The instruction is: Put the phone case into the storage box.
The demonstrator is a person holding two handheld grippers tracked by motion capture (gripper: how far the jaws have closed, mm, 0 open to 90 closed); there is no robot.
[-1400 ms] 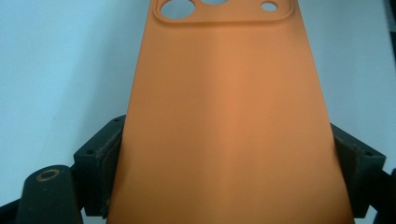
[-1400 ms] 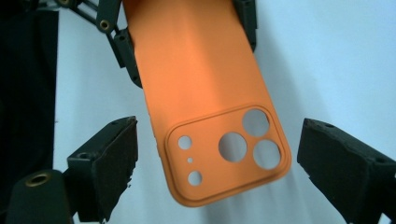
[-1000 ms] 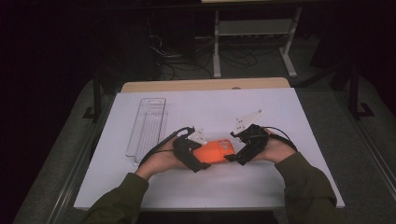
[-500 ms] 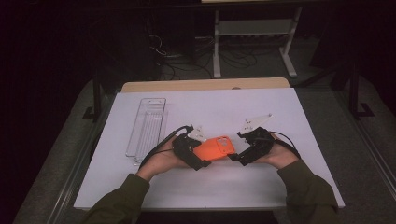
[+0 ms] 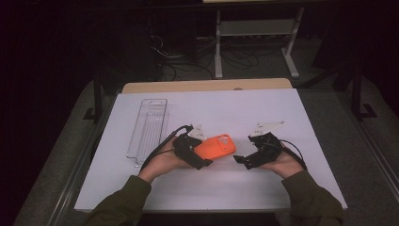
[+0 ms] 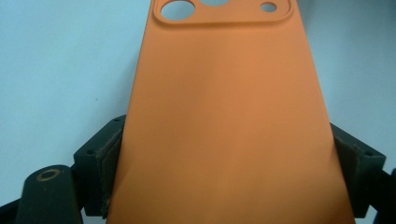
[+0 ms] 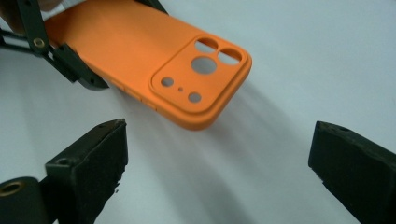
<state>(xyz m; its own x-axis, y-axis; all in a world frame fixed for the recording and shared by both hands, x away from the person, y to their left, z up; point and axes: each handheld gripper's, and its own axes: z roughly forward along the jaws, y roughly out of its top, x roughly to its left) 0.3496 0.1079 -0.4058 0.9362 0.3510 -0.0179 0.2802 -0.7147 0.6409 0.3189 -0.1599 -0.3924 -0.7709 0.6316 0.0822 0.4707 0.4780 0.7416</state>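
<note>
Near the table's middle, held just above the white tabletop (image 5: 291,117), an orange phone case (image 5: 215,146) sits clamped across its width by the left gripper (image 5: 203,159), back face up. The high view gives the layout: the case's free end, carrying the camera cut-outs, points toward the right gripper (image 5: 239,159), which lies near it but apart from it. The left gripper view adds the grip itself, with both black pads pressed on the long edges of the phone case (image 6: 229,121) near its lower end and the raised camera panel at the far end. The right gripper view shows the phone case (image 7: 154,60) from the other end: a matte, rounded-cornered shell whose raised panel holds three larger holes and three smaller ones, plus moulded button ridges along one side. The same view shows the right gripper (image 7: 217,163) with its jaws spread wide; they have just been opening, and bare table lies between them. A clear plastic tray (image 5: 148,125) lies well to the left, lengthwise on the table.
</note>
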